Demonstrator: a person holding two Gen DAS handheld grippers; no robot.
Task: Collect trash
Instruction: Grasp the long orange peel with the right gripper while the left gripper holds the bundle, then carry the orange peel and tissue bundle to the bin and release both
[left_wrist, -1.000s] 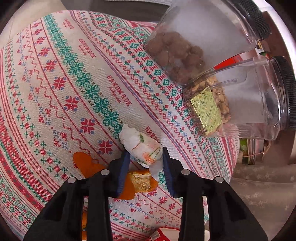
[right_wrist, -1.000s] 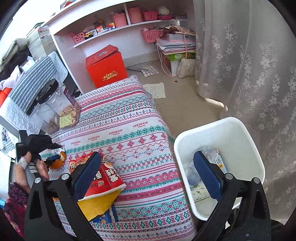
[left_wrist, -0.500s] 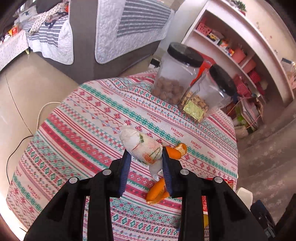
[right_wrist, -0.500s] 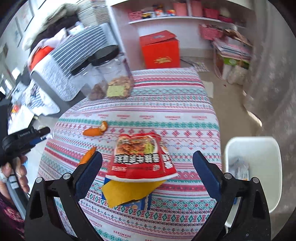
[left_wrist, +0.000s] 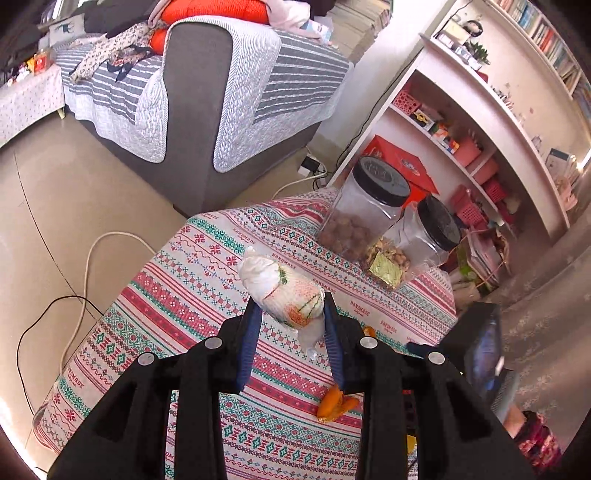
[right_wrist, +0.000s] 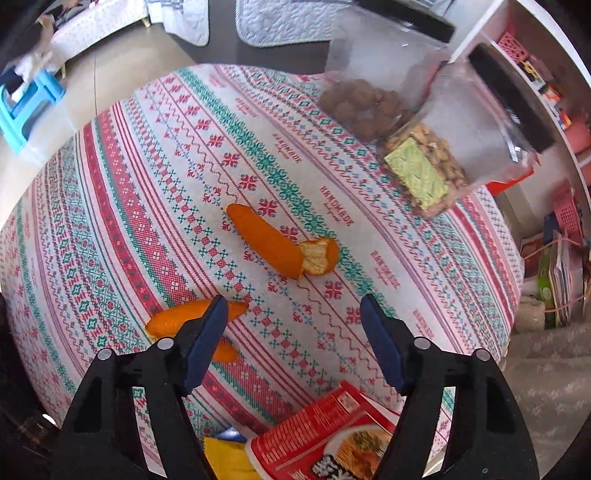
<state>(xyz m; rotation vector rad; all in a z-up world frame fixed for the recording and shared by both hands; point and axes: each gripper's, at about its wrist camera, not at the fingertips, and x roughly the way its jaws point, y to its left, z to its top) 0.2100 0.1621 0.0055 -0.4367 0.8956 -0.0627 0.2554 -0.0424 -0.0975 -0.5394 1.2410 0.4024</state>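
My left gripper (left_wrist: 291, 317) is shut on a crumpled white wrapper (left_wrist: 284, 291) with orange and green print, held high above the patterned tablecloth (left_wrist: 192, 280). My right gripper (right_wrist: 291, 314) hangs low over the cloth with its jaws closing and nothing between them. A long orange peel (right_wrist: 273, 243) lies just beyond its fingertips. A second orange peel (right_wrist: 184, 317) lies by its left finger, partly hidden behind it. A red snack bag (right_wrist: 332, 435) and a yellow wrapper (right_wrist: 225, 458) lie below the gripper at the near edge. From the left wrist, one orange peel (left_wrist: 334, 404) shows under the right finger.
Two clear jars with black lids, one with brown balls (right_wrist: 365, 66) and one with nuts (right_wrist: 461, 140), stand at the cloth's far side. A grey sofa (left_wrist: 207, 110), white shelves (left_wrist: 480, 122) and cables on the floor (left_wrist: 85, 266) surround the table. A person's sleeve (left_wrist: 535, 439) shows at the lower right.
My left gripper rose with the wrapper, so the table looks farther away. My right gripper swung from the white bin to low over the orange peels, and its jaws narrowed.
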